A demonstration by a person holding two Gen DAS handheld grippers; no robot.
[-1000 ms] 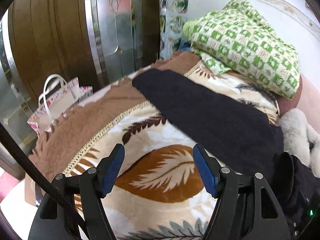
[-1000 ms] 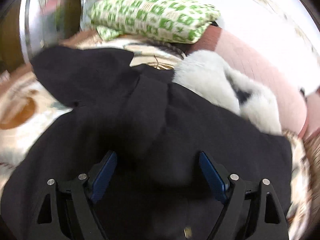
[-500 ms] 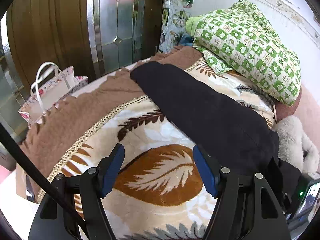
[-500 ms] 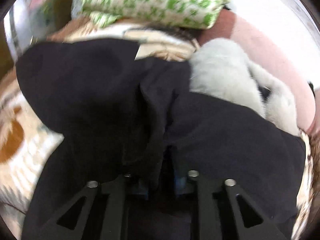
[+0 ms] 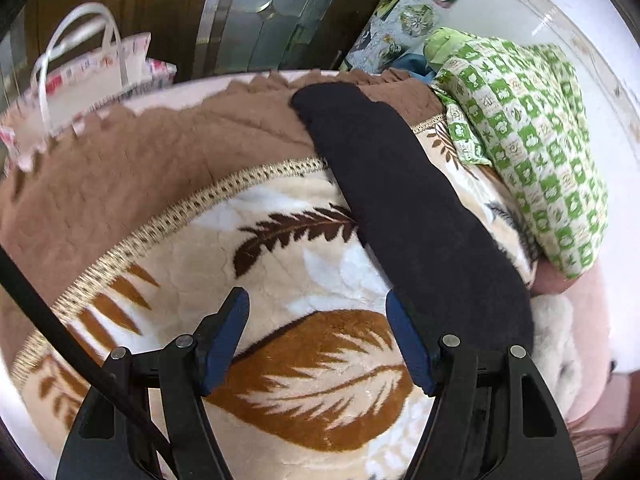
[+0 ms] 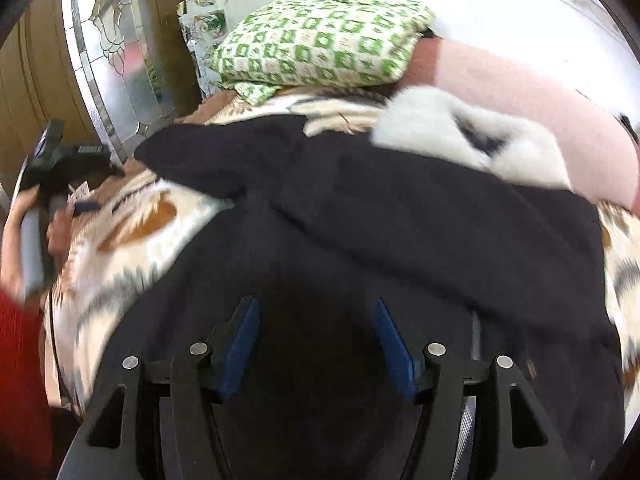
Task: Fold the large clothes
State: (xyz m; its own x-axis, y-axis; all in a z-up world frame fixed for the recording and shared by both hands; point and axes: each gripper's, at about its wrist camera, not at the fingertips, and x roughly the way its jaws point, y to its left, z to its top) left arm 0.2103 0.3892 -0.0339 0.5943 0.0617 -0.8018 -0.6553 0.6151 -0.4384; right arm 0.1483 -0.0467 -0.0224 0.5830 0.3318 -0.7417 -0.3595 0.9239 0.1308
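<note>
right wrist cam: my right gripper (image 6: 316, 340) just pinched a fold of the black garment (image 6: 400, 216) and let go, jaws opening again, nothing between the pads, cloth lying on the leaf blanket (image 6: 132, 220). left gripper (image 5: 320, 340) wide open w/ nothing held, beside the sleeve (image 5: 400, 200). fold's barely begun imo.

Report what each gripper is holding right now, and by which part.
Nothing is held. The left gripper stands open over the leaf-patterned blanket; the right gripper, jaws opening, hangs over the black garment with no fabric pinched.
</note>
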